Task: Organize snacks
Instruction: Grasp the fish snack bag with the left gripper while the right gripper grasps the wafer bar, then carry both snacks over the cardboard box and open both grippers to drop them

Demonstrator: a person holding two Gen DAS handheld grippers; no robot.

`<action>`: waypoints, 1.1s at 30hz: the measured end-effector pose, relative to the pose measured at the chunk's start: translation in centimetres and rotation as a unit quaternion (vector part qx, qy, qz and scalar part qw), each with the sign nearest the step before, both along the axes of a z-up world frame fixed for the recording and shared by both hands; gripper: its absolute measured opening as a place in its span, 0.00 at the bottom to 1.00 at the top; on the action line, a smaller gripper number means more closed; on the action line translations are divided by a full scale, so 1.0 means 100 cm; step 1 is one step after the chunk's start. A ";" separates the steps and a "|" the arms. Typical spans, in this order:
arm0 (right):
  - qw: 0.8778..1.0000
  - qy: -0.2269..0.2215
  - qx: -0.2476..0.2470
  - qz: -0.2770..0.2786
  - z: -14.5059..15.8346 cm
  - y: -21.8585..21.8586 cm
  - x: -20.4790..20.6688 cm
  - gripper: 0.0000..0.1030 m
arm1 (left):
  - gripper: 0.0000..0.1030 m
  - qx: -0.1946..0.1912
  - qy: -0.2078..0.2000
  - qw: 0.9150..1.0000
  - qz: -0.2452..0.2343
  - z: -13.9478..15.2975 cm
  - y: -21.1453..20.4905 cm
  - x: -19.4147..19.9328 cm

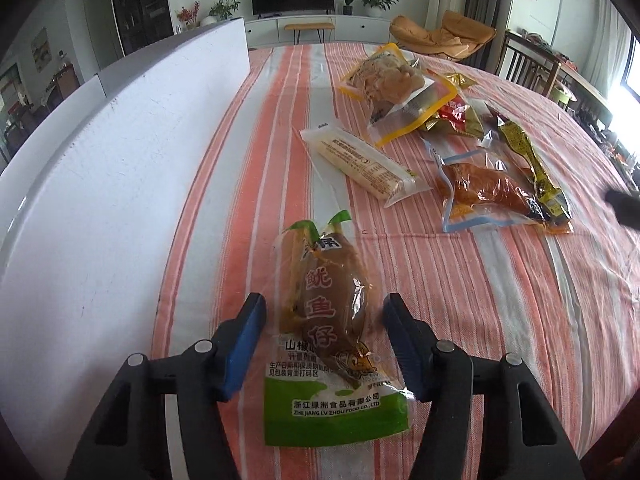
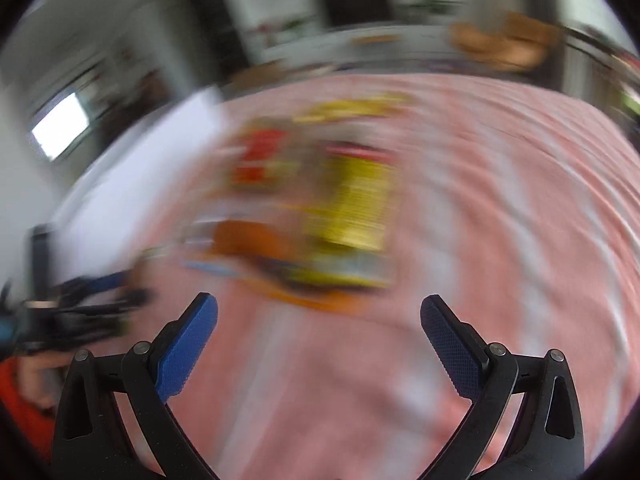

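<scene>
My left gripper (image 1: 324, 312) is open, its blue pads on either side of a green-and-clear squid snack packet (image 1: 332, 332) lying on the striped cloth, not touching it. Further off lie a white cream-coloured packet (image 1: 364, 164), a yellow-edged bag of pale snacks (image 1: 396, 88), a red-gold packet (image 1: 456, 114), a blue-edged bag with orange-brown meat (image 1: 484, 192) and a long yellow packet (image 1: 532, 168). My right gripper (image 2: 318, 312) is open and empty above the cloth; its view is motion-blurred, with the yellow packet (image 2: 356, 208) and orange bag (image 2: 248, 240) ahead.
A tall white box wall (image 1: 120, 152) runs along the left of the pink-striped tablecloth (image 1: 500, 300). The left gripper shows as a dark blur in the right wrist view (image 2: 84, 304). A dark tip of the right gripper (image 1: 624, 204) shows at the right edge. Chairs and a TV stand behind.
</scene>
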State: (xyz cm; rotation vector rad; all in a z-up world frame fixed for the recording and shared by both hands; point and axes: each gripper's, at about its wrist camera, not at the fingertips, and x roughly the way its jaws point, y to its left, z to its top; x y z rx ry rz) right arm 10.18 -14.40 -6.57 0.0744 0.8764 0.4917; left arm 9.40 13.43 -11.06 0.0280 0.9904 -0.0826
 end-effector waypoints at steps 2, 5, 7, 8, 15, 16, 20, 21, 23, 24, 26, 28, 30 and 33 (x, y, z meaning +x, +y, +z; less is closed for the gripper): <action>0.998 0.019 0.005 0.061 0.008 0.048 0.025 0.98 | 0.57 0.001 -0.001 1.000 0.002 0.000 0.001 0.000; 0.990 0.068 -0.004 0.125 0.003 0.117 0.072 0.68 | 0.54 -0.015 -0.004 1.000 0.014 0.001 0.006 -0.007; 0.983 0.104 -0.031 0.147 -0.009 0.155 0.098 0.67 | 0.53 -0.033 -0.003 0.999 0.016 0.002 0.010 -0.013; 0.980 0.116 -0.051 0.151 -0.017 0.173 0.110 0.67 | 0.53 -0.038 -0.002 0.999 0.014 0.002 0.011 -0.016; 0.974 0.121 -0.130 0.140 -0.038 0.212 0.133 0.29 | 0.52 -0.089 0.002 0.996 0.009 0.007 0.021 -0.027; 0.975 0.123 -0.124 0.138 -0.036 0.208 0.131 0.29 | 0.52 -0.106 0.002 0.994 0.010 0.010 0.024 -0.028; 0.986 0.111 -0.061 0.106 -0.006 0.175 0.121 0.29 | 0.52 -0.169 -0.005 0.986 0.006 0.032 0.032 -0.034; 0.989 0.107 -0.043 0.098 0.004 0.166 0.118 0.29 | 0.52 -0.191 -0.010 0.981 0.004 0.042 0.036 -0.036; 0.991 0.098 -0.008 0.089 0.028 0.154 0.115 0.29 | 0.52 -0.221 -0.028 0.975 0.004 0.064 0.047 -0.040; 0.992 0.093 0.006 0.090 0.040 0.158 0.113 0.29 | 0.52 -0.228 -0.041 0.973 0.006 0.076 0.054 -0.042; 0.990 0.076 0.041 0.110 0.075 0.169 0.104 0.29 | 0.52 -0.222 -0.075 0.972 0.028 0.105 0.082 -0.046; 0.986 0.062 0.062 0.139 0.100 0.189 0.092 0.29 | 0.52 -0.193 -0.104 0.974 0.064 0.126 0.116 -0.051; 0.979 0.056 0.084 0.174 0.120 0.217 0.079 0.29 | 0.52 -0.159 -0.120 0.975 0.102 0.136 0.148 -0.054; 0.968 0.060 0.108 0.218 0.129 0.274 0.065 0.29 | 0.54 -0.086 -0.119 0.975 0.168 0.141 0.205 -0.055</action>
